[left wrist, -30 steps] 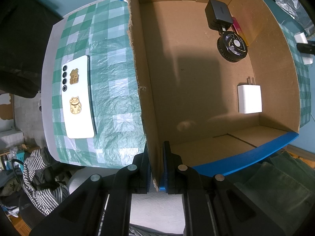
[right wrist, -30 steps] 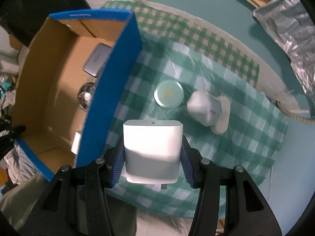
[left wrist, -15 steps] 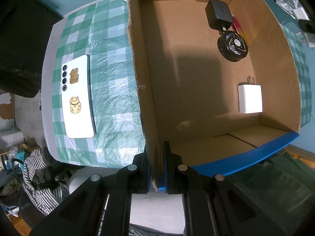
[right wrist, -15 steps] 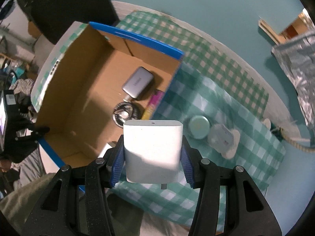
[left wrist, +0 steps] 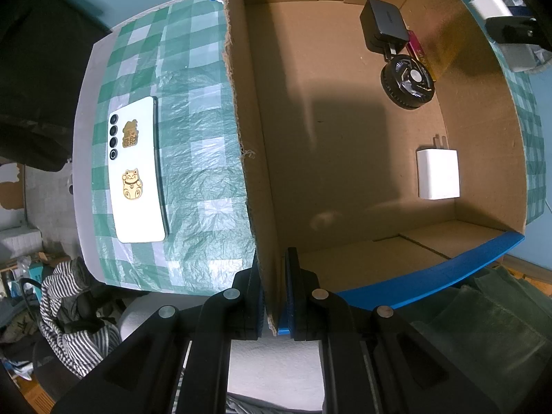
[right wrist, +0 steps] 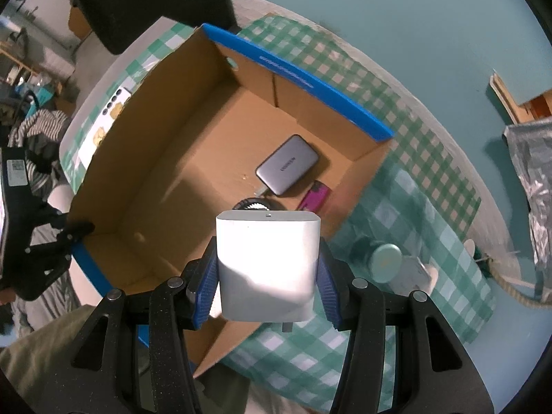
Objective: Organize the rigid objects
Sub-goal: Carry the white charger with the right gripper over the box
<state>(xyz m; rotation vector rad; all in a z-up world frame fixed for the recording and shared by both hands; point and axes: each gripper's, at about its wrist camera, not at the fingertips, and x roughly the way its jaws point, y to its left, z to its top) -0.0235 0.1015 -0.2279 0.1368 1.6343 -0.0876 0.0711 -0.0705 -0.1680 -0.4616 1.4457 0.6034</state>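
Two hand-held grippers: left (left wrist: 275, 296) pinches the cardboard box (left wrist: 255, 186) wall, right (right wrist: 268, 288) clamps a white charger (right wrist: 267, 262).

Striped cloth (left wrist: 69, 310) below table edge, foil sheet (right wrist: 531, 179) at right.

Left wrist camera sits low at the cardboard box (left wrist: 345, 138) corner, looking steeply down inside. Right wrist camera hangs higher over the opposite side; both views share the box floor.

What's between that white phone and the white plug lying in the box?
The cardboard box's torn wall, pinched by the left gripper, separates phone from plug, in the left wrist view.
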